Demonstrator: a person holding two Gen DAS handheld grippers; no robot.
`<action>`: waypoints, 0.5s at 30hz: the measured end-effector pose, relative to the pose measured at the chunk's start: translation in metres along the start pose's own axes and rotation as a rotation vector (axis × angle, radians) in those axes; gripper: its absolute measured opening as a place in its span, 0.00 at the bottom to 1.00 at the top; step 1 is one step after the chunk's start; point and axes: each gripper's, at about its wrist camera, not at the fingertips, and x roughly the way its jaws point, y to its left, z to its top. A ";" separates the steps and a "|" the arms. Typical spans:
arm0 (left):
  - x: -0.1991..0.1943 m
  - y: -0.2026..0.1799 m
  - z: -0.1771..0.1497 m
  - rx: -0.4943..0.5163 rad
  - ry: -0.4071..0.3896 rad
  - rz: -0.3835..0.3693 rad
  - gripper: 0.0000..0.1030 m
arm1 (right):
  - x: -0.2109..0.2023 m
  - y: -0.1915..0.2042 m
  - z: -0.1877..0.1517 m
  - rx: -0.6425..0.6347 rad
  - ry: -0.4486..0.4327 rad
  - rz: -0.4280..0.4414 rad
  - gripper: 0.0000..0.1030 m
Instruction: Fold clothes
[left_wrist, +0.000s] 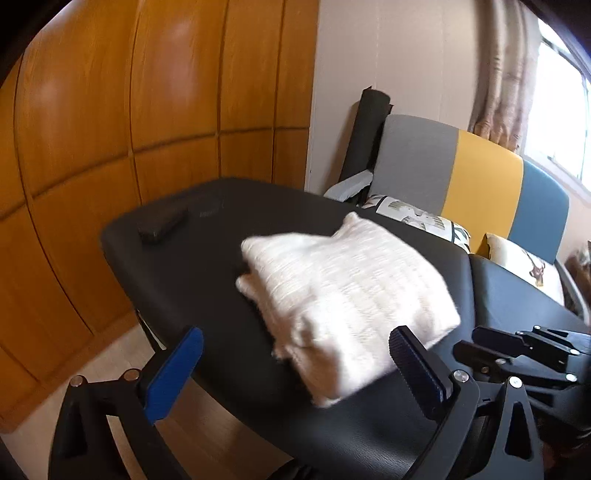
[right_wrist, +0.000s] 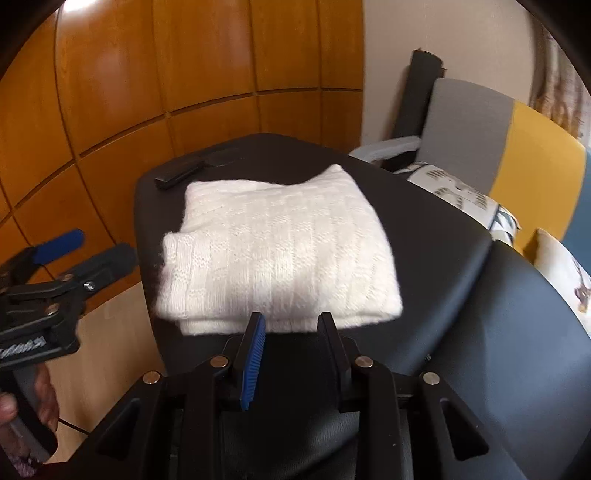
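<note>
A white knitted sweater (left_wrist: 343, 291) lies folded into a thick rectangle on the black padded table (left_wrist: 207, 273); it also shows in the right wrist view (right_wrist: 280, 254). My left gripper (left_wrist: 295, 354) is wide open and empty at the sweater's near left corner, just short of it. It also shows in the right wrist view (right_wrist: 85, 247), off the table's left edge. My right gripper (right_wrist: 291, 325) is open with a narrower gap and empty, just short of the sweater's near edge. It also shows in the left wrist view (left_wrist: 517, 347).
A dark remote-like object (right_wrist: 177, 177) and a flat dark item (right_wrist: 221, 157) lie at the table's far left corner. Wooden wardrobe doors (right_wrist: 184, 74) stand behind. A grey, yellow and blue sofa (left_wrist: 480, 177) with cushions (left_wrist: 524, 266) is at the right. A wood floor (left_wrist: 110, 369) lies below left.
</note>
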 end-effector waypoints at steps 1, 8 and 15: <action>-0.005 -0.002 0.005 0.004 -0.003 0.010 1.00 | -0.002 0.003 0.001 0.003 0.015 -0.025 0.28; -0.025 0.002 0.014 -0.036 0.030 0.067 1.00 | -0.018 0.003 0.000 0.023 0.001 -0.020 0.28; -0.028 0.009 0.006 -0.050 0.031 0.117 1.00 | -0.030 0.018 0.004 0.002 -0.030 -0.023 0.28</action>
